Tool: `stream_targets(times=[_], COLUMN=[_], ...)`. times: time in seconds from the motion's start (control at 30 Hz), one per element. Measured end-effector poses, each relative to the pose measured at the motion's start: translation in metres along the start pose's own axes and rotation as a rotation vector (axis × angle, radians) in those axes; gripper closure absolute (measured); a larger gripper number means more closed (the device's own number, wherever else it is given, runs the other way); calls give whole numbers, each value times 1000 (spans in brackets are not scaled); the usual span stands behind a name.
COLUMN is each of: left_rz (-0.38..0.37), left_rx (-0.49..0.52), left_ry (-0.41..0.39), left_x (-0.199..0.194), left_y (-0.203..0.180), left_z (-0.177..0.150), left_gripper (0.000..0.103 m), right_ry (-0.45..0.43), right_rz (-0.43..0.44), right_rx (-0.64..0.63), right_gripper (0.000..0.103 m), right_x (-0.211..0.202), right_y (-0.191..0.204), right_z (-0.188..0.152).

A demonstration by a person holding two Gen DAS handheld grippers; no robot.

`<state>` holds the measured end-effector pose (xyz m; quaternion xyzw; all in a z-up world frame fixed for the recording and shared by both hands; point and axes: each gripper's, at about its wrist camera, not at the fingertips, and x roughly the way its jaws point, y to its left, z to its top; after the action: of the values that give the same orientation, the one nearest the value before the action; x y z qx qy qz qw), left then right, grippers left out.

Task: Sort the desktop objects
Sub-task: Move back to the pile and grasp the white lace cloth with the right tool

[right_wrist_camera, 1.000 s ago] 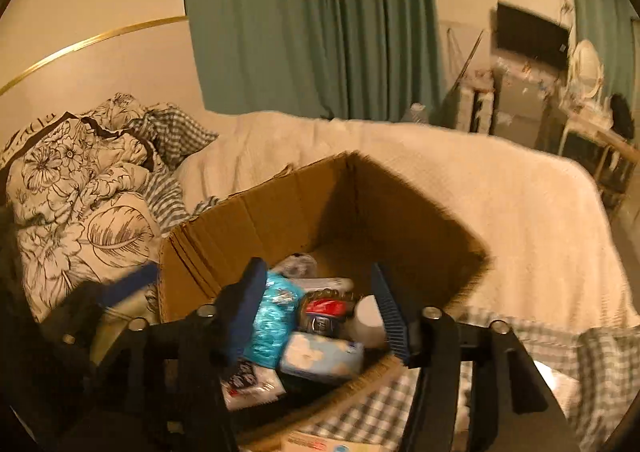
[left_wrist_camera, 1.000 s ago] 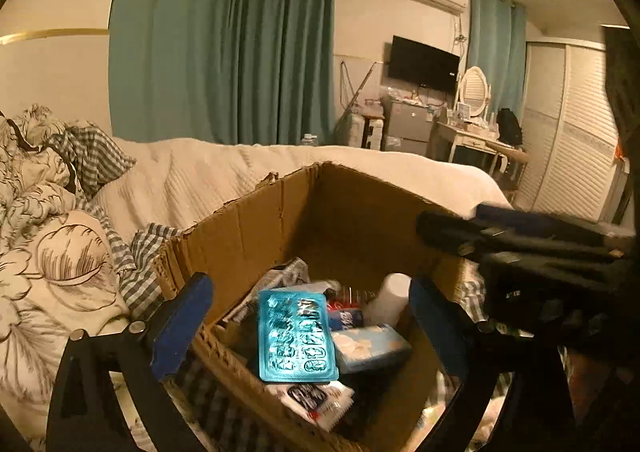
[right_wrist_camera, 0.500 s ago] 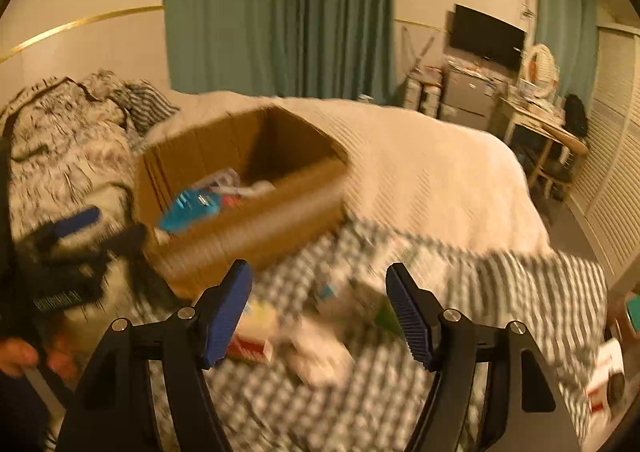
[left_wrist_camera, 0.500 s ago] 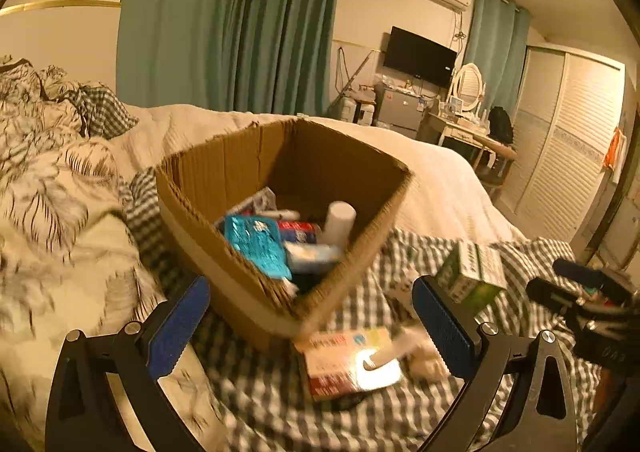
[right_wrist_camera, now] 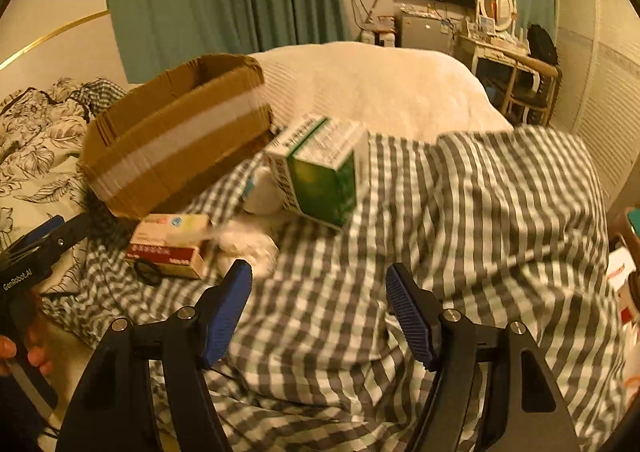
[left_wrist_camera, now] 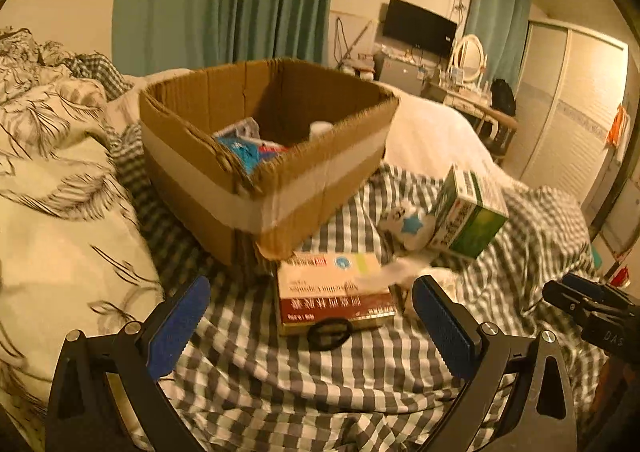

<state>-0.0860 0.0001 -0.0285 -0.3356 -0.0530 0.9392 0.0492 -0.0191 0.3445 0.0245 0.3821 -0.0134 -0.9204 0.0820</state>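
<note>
Here the left gripper (left_wrist_camera: 310, 316) hangs with its blue-padded jaws spread and empty; straight ahead between them a flat red-and-cream cardboard box (left_wrist_camera: 334, 292) lies on the grey-and-white checked blanket (left_wrist_camera: 320, 380), a black hair tie (left_wrist_camera: 330, 333) at its near edge. Beyond it stands the open brown cardboard carton (left_wrist_camera: 264, 188). The right gripper (right_wrist_camera: 319, 302) is likewise released, nothing between its pads, with the tilted green-and-white carton (right_wrist_camera: 320, 172) ahead of them.

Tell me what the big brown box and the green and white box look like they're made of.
Brown box: corrugated cardboard, matte; fluted edges show along its rim. Green and white box: probably thin printed paperboard, slightly glossy, with crisp folded corners.
</note>
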Motion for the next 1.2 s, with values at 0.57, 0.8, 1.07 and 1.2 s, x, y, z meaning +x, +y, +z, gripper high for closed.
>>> stream_targets(times=[0.57, 0.8, 1.07, 1.2], left_rz=[37, 78, 67, 34], left_rx=[105, 58, 24, -10], left_ry=[114, 140, 183, 228], left_x=[65, 80, 76, 79], left_y=[-36, -20, -5, 1], left_z=[-15, -21, -40, -45], left_gripper=[0, 0, 0, 21], right_ry=[103, 186, 299, 283], right_rz=[116, 181, 247, 247], right_rx=[-133, -204, -199, -213], right_gripper=[29, 29, 67, 84], right_x=[55, 102, 138, 131], right_y=[17, 46, 60, 65], right_z=[30, 37, 15, 6])
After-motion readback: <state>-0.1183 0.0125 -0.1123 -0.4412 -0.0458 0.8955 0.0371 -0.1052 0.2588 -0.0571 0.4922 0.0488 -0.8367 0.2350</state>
